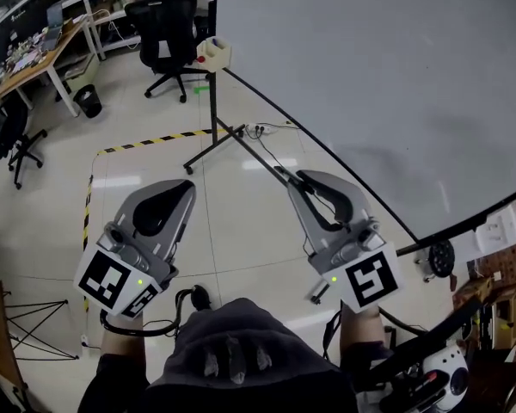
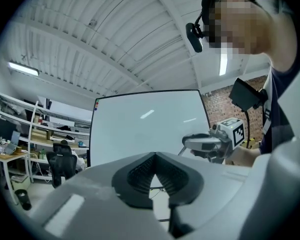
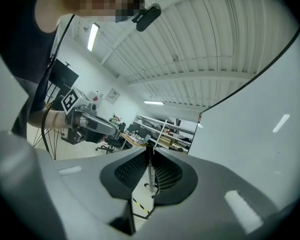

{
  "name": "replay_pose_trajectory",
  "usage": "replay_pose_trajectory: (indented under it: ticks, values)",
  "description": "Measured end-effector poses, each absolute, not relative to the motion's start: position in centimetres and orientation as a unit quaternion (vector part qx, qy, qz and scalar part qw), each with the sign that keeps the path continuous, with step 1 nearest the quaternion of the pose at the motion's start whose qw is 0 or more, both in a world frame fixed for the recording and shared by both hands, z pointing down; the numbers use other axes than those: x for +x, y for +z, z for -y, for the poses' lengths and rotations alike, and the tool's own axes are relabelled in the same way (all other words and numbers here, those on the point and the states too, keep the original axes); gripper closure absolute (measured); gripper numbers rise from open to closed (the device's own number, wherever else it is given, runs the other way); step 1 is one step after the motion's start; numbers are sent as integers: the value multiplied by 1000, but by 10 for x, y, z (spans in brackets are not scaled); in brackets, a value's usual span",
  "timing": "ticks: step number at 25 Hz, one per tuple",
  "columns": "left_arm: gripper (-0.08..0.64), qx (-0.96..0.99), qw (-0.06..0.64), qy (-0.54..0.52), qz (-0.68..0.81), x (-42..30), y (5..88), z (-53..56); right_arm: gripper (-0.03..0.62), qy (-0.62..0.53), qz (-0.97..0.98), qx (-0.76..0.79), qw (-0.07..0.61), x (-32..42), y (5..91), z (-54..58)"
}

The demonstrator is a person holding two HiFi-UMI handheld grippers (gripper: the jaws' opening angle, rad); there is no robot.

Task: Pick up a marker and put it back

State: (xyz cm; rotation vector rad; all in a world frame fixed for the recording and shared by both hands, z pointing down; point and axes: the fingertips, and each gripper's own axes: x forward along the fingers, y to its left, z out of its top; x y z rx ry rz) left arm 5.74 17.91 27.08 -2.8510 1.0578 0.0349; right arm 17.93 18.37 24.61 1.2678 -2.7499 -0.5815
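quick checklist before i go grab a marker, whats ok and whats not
1. Marker spotted: cannot tell. The small cream plastic box at the corner of the large white whiteboard holds something red, too small to identify.
2. Left gripper empty: ok. Nothing sits between its jaws.
3. Right gripper empty: ok. Only the whiteboard's distant stand pole shows past its jaws.
4. Jaws open for a grasp: not ok. Both pairs look closed.
5. Grippers near the box: not ok. Both are well short of it, over the pale tiled floor.
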Motion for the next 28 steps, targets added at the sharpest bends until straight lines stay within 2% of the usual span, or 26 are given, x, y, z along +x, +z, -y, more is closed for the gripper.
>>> replay_pose_trajectory:
  ticks: [28]
  values:
    - [554,-933,69,7,-354,70,264,-192,549,-191,887,419,26,210,247,-198]
